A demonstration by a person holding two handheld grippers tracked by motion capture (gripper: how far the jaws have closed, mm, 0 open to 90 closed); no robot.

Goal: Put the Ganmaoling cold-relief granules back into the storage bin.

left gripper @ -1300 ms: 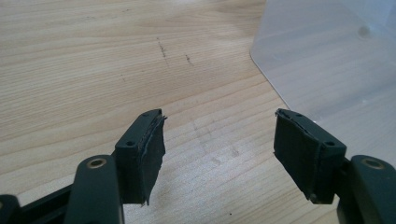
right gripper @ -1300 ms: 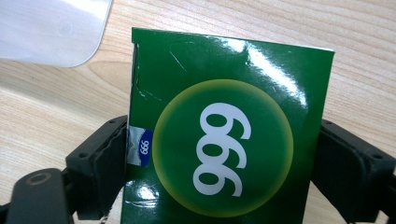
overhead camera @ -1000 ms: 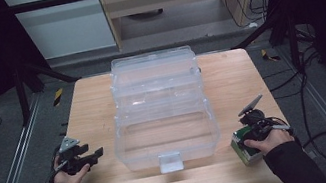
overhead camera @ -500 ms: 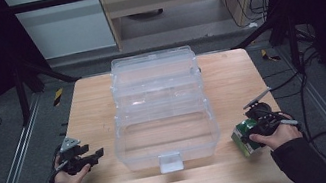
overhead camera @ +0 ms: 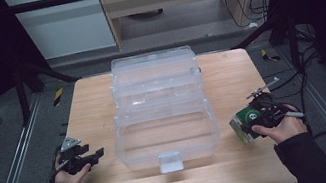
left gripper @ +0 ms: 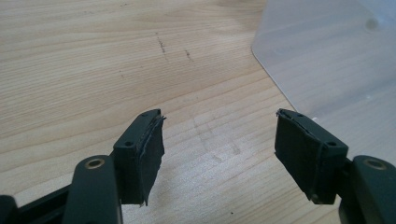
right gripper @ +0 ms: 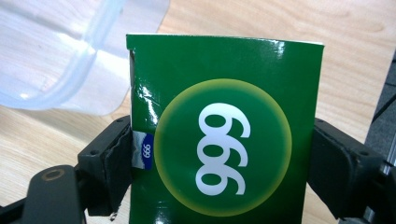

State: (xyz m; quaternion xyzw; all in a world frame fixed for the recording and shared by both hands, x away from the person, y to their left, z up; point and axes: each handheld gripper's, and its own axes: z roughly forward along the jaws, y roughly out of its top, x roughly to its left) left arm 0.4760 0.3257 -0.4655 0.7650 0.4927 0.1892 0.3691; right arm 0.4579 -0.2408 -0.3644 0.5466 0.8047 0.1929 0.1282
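**benchwatcher:** Green box (right gripper: pixel 224 140) with the white "999" in a yellow-green circle is what's in play here. But biggest stuff first: wooden surface (overhead camera: pixel 92 104), and sitting in the middle of it a big clear plastic bin (overhead camera: pixel 161 107), stepped in tiers, with a little latch tab on the near wall.

**clampfan:** Where's the box relative to the bin?

**benchwatcher:** Just off the bin's right near corner, over the right side of the surface, in the right gripper (overhead camera: pixel 253 124). In the right gripper view the bin's rounded corner sits right behind the box's top left edge.

**clampfan:** Actually clamped?

**benchwatcher:** Yep. Fingers (right gripper: pixel 109 170) are spread wide, but only because the box is wide: one pad is pressed against each side of it, "999" face toward the camera. There's a small blue tag with "999" by the left pad too.

**clampfan:** And the other hand?

**benchwatcher:** Left gripper (overhead camera: pixel 92 157) is at the bin's left near corner, close to the surface. Its fingers (left gripper: pixel 142 156) are wide apart with only bare wood between them. The bin's frosted corner shows just past the right one, not touching.
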